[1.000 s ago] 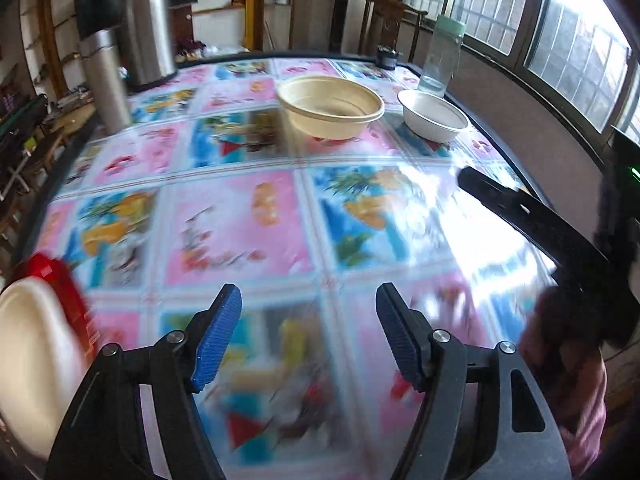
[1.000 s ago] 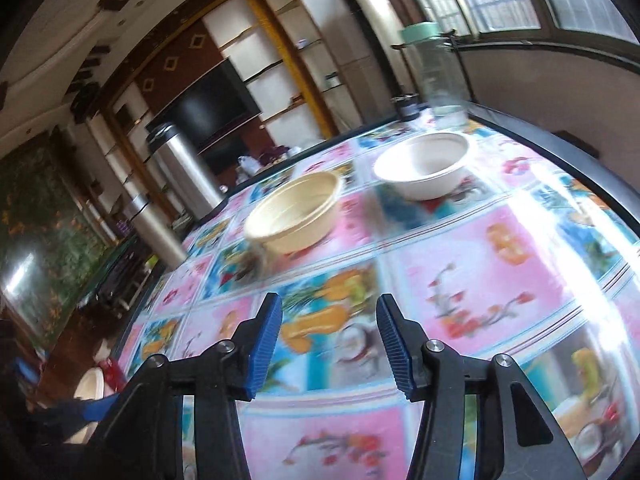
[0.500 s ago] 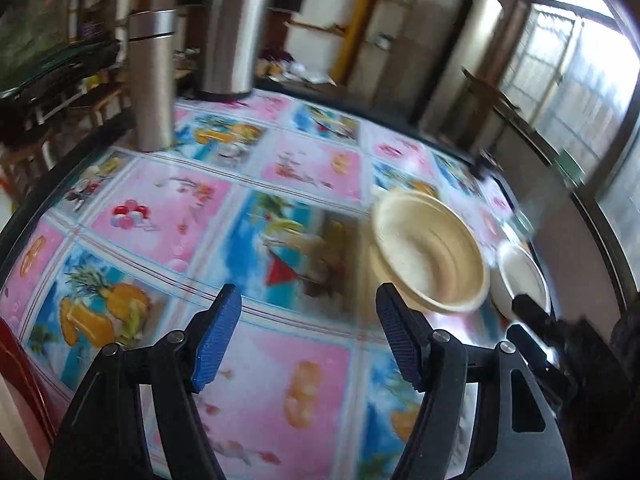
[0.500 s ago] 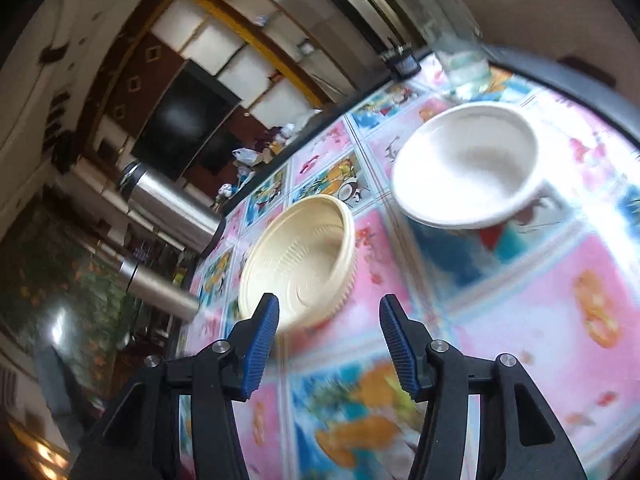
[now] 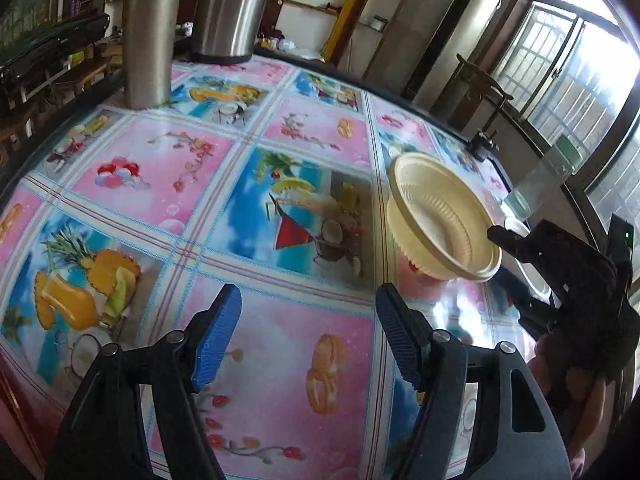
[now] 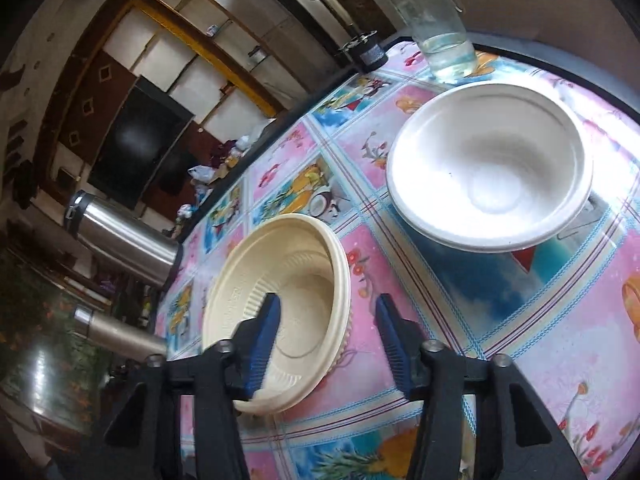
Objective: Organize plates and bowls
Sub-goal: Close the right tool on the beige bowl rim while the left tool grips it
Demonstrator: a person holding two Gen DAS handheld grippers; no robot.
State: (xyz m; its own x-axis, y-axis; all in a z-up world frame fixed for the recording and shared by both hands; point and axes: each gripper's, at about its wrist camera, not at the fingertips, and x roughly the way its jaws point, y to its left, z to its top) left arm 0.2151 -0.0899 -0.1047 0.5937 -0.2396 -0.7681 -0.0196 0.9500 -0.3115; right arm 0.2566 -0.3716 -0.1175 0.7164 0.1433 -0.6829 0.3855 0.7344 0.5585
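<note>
Right wrist view: right gripper (image 6: 326, 336) is spread wide, straddling the cream bowl's (image 6: 280, 280) near rim, unclamped. White bowl (image 6: 490, 164) is seen far right. Left gripper (image 5: 308, 336) is held agape, empty.

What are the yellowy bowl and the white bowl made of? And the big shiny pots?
Cream bowl: probably thin plastic or pressed pulp; ribbed, matte. White bowl: likely the same disposable kind, smoother, slightly glossy. Tall flasks: metal, likely stainless steel; brushed, mirror-like.

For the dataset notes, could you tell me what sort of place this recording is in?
Probably a home dining or living room: a table under a fruit-print tablecloth, steel thermos flasks, a dark television set among wall shelves, and a barred window.
</note>
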